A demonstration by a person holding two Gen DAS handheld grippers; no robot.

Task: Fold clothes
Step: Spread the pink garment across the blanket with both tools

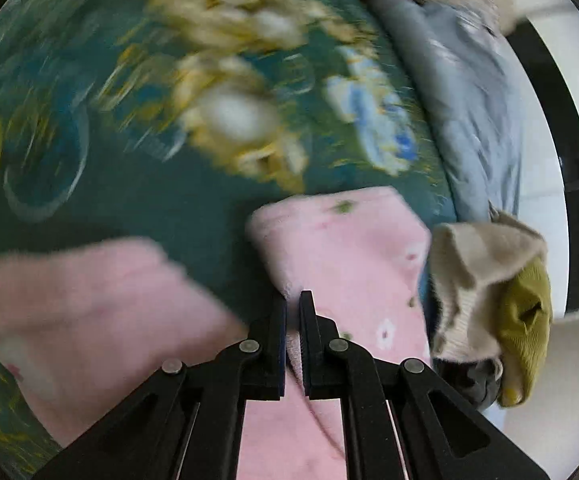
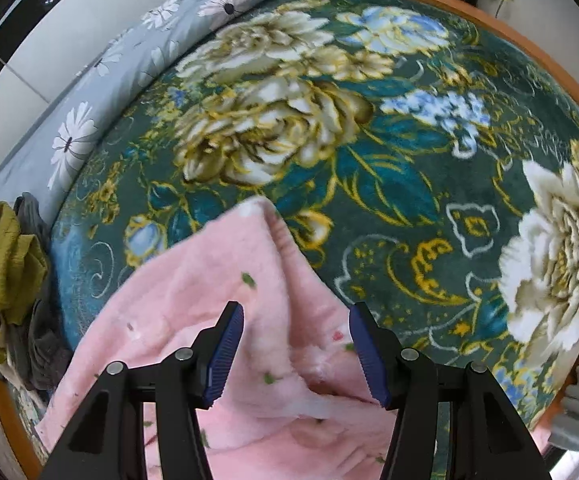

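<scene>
A soft pink garment with tiny flowers is being spread on a dark green flowered blanket that covers the bed. In the left wrist view, the left gripper is being squeezed tight, and a fold of the pink garment is being pinched between its two black fingers. That view is badly blurred, so the blanket is only being seen as smeared colours. Beside the pink cloth, a pile of other clothes is being shown: beige, olive green and dark grey pieces, bunched together at the blanket's edge.

In the right wrist view, the right gripper is being held wide apart over the pink garment, with nothing pinched by its blue pads. The same pile is being seen at the left edge. Only this view is showing clearly a grey-blue daisy sheet and the bed's orange rim.
</scene>
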